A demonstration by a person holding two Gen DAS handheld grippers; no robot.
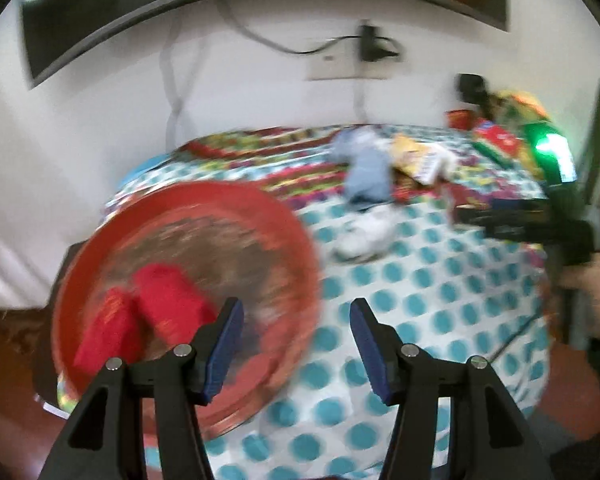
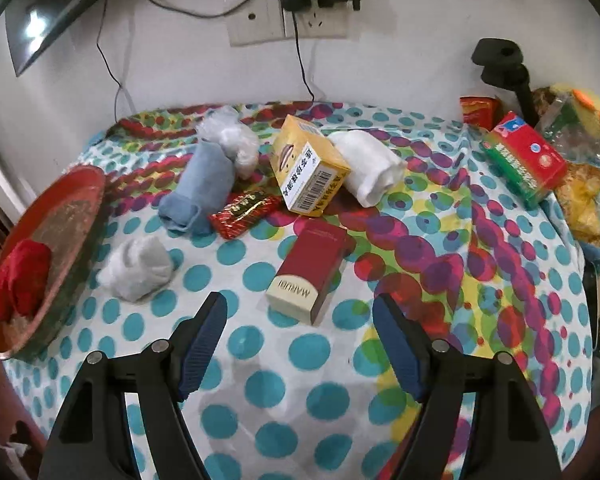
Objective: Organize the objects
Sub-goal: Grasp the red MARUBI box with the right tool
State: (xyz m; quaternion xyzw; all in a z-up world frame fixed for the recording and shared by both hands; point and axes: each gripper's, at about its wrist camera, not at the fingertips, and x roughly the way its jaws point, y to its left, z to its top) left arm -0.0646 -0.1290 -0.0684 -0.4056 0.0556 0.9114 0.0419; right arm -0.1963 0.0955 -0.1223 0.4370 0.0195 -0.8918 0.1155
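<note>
A round red tray (image 1: pixel 100 248) sits at the table's left edge with two red items (image 1: pixel 152 316) in it; it also shows in the right wrist view (image 2: pixel 80 188). My left gripper (image 1: pixel 296 320) is open and empty at the tray's right rim; that view is blurred. My right gripper (image 2: pixel 300 312) is open and empty just in front of a dark red MARUBI box (image 2: pixel 312 268). Beyond lie a yellow box (image 2: pixel 308 164), a red wrapped bar (image 2: pixel 244 212), a blue rolled cloth (image 2: pixel 200 188), a white rolled cloth (image 2: pixel 368 164) and a grey sock bundle (image 2: pixel 138 268).
The table has a dotted cloth (image 2: pixel 260 400). A red-green box (image 2: pixel 524 160), snack bags (image 2: pixel 584 200) and a black stand (image 2: pixel 500 64) crowd the right back corner. A wall socket with cables (image 2: pixel 292 12) is behind. A clear plastic bundle (image 2: pixel 232 136) lies at the back.
</note>
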